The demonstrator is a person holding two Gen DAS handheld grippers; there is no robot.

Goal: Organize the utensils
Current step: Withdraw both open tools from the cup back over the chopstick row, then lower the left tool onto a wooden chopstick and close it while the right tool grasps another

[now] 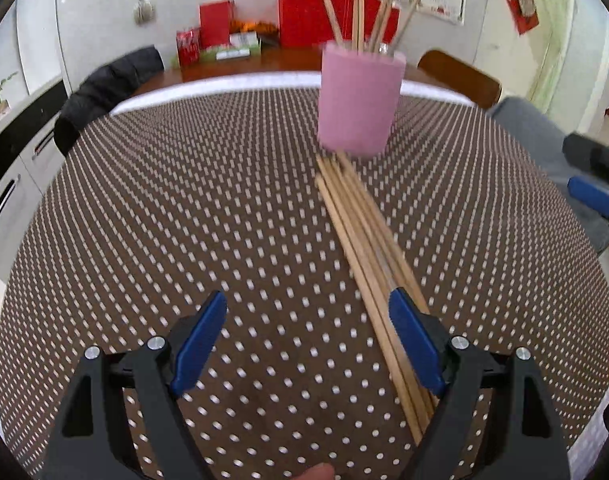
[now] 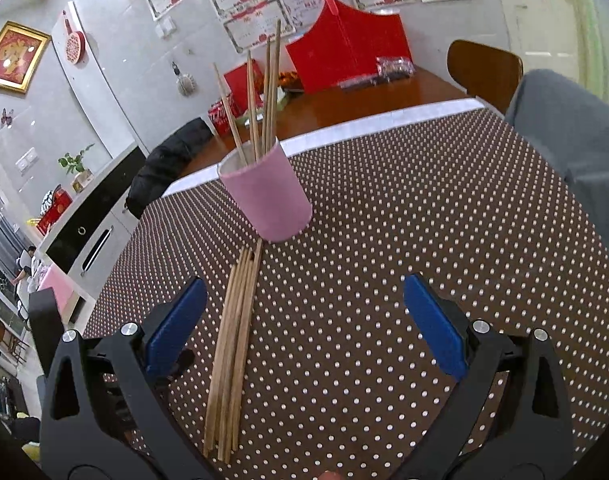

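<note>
A pink cup [image 1: 358, 102] stands on the brown dotted tablecloth [image 1: 224, 220] and holds several upright wooden chopsticks [image 1: 360, 12]. A bundle of loose chopsticks [image 1: 368, 256] lies on the cloth in front of the cup. My left gripper [image 1: 308, 316] is open and empty, its right finger over the bundle's near end. In the right wrist view the cup [image 2: 270, 196] stands ahead and the loose chopsticks [image 2: 234, 344] lie just inside the left finger of my open, empty right gripper [image 2: 304, 300]. The right gripper also shows at the right edge of the left wrist view [image 1: 596, 184].
A wooden table [image 2: 364, 100] behind carries red boxes and bags [image 2: 344, 52]. A dark jacket [image 1: 104, 88] hangs on a chair at the left, a wooden chair [image 2: 484, 68] stands at the right. A grey sleeve [image 2: 564, 136] shows at the right.
</note>
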